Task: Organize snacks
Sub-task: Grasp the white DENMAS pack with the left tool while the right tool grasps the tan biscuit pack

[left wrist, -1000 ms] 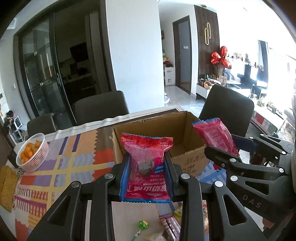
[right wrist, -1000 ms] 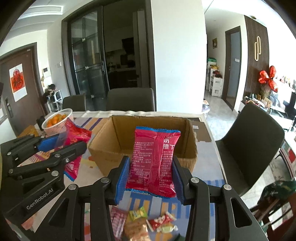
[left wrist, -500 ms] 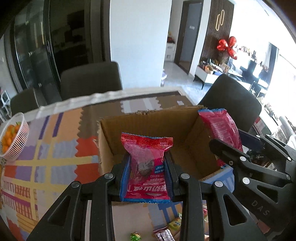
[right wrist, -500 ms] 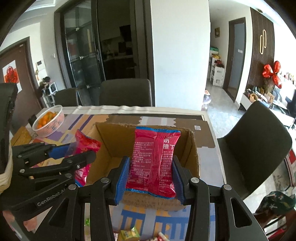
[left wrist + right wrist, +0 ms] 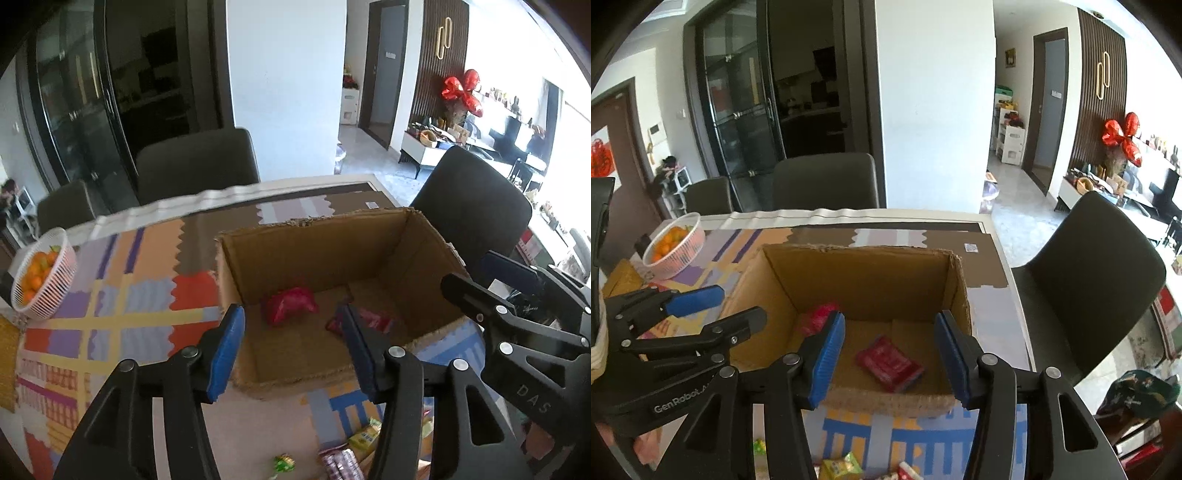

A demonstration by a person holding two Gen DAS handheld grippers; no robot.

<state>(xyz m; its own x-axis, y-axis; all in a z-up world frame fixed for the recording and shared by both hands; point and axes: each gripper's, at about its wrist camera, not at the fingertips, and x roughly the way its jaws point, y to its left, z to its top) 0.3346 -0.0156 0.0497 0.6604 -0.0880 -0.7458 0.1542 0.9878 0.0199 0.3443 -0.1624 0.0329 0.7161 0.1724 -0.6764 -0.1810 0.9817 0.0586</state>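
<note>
Both handheld grippers hang over the near edge of the open brown cardboard box (image 5: 332,295) that sits on the table with the patchwork-coloured mat (image 5: 122,306). The left gripper (image 5: 293,347) has its blue-padded fingers spread wide with nothing between them, and the right gripper (image 5: 890,354), just beside it on the right, is spread the same way and also empty. Two red plastic snack packets lie on the cardboard floor of the box: a crumpled red snack packet (image 5: 290,304) toward the left side and a flat red snack packet (image 5: 888,363) toward the right side, apart from each other. On the mat in front of the box a few small loose snacks (image 5: 840,467) in yellow, green and red wrappers lie scattered close to the near edge. A white slatted basket of small oranges (image 5: 40,277) stands well off to the left on the table. Dark upholstered chairs (image 5: 825,181) stand around the far side and the right end of the table.
</note>
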